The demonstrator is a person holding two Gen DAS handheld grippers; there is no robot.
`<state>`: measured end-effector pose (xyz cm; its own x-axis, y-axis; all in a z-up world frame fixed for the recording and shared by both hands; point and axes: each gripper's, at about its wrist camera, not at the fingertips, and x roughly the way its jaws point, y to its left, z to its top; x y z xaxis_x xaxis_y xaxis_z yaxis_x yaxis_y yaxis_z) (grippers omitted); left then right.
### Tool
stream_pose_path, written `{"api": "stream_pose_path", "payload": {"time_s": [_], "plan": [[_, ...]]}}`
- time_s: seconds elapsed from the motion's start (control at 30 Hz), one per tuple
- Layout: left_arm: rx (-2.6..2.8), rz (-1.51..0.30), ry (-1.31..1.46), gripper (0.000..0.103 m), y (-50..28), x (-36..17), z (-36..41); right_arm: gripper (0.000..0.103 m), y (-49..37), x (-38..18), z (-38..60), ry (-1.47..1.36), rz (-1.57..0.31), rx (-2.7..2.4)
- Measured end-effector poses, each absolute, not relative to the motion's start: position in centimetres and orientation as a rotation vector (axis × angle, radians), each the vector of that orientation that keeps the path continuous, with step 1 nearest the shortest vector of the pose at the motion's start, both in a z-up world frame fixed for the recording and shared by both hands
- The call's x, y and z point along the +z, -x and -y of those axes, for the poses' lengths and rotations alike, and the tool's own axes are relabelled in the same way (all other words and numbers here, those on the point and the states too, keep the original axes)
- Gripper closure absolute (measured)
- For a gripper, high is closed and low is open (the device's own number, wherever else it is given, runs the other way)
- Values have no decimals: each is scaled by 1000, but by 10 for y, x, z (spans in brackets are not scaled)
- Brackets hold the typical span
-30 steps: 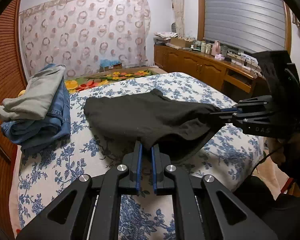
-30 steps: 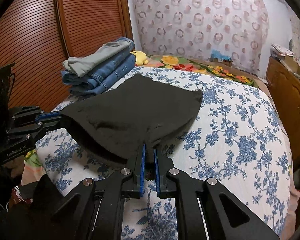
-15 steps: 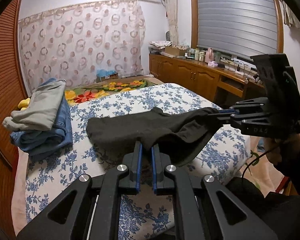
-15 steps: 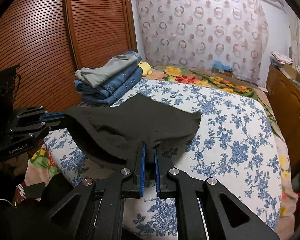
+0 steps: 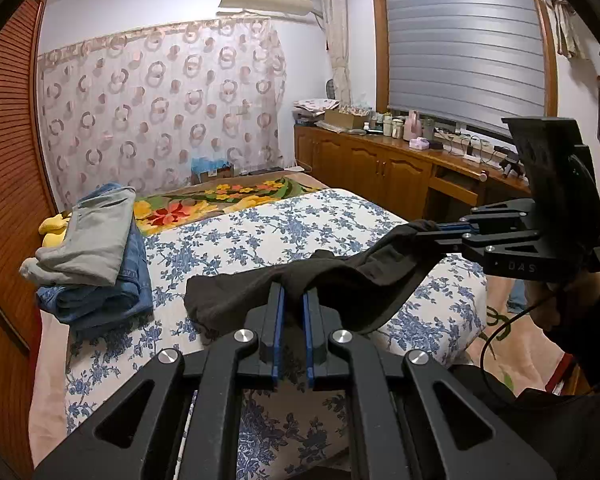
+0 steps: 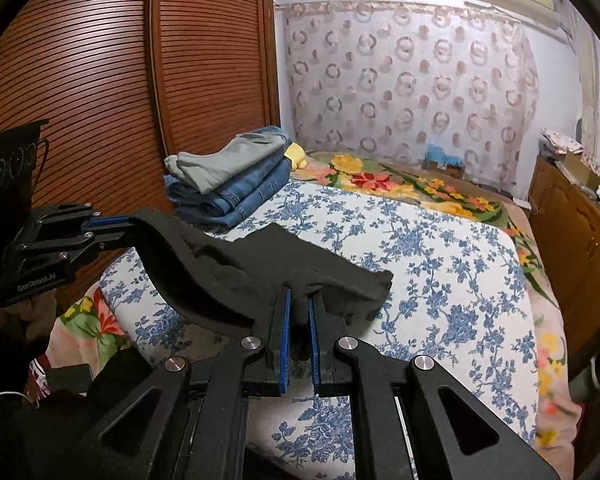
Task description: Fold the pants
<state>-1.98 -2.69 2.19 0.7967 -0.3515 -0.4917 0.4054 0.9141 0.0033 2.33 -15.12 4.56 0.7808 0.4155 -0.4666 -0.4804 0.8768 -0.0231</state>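
The dark pants (image 5: 340, 280) hang stretched between my two grippers above the near end of the bed (image 5: 268, 236). Their far end still rests on the floral sheet. My left gripper (image 5: 293, 300) is shut on one corner of the pants. My right gripper (image 6: 298, 304) is shut on the other corner of the pants (image 6: 260, 272). The right gripper shows in the left wrist view (image 5: 432, 232) at the right, and the left gripper shows in the right wrist view (image 6: 128, 228) at the left, both pinching cloth.
A stack of folded jeans and grey trousers (image 5: 96, 252) lies on the bed's left side, by the slatted wooden wardrobe (image 6: 100, 80). A wooden dresser (image 5: 400, 172) with bottles runs along the right wall. A flowered blanket (image 5: 220, 200) covers the bed's far end.
Both grippers have lifted the held edge of the pants up off the bed and back toward the foot. The cloth has bunched and less of it lies flat.
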Motion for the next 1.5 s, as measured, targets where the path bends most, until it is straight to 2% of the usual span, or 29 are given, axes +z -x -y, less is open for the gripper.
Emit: {"api": "stream_pose_path", "payload": {"time_s": [0.37, 0.97, 1.5], "plan": [[-422, -480, -119, 94, 27, 30, 28, 95, -13, 53, 156, 156, -435, 488], [-386, -578, -93, 94, -8, -10, 28, 95, -62, 27, 145, 119, -518, 467], [-362, -532, -112, 94, -41, 5, 30, 95, -97, 28, 140, 112, -489, 448]]}}
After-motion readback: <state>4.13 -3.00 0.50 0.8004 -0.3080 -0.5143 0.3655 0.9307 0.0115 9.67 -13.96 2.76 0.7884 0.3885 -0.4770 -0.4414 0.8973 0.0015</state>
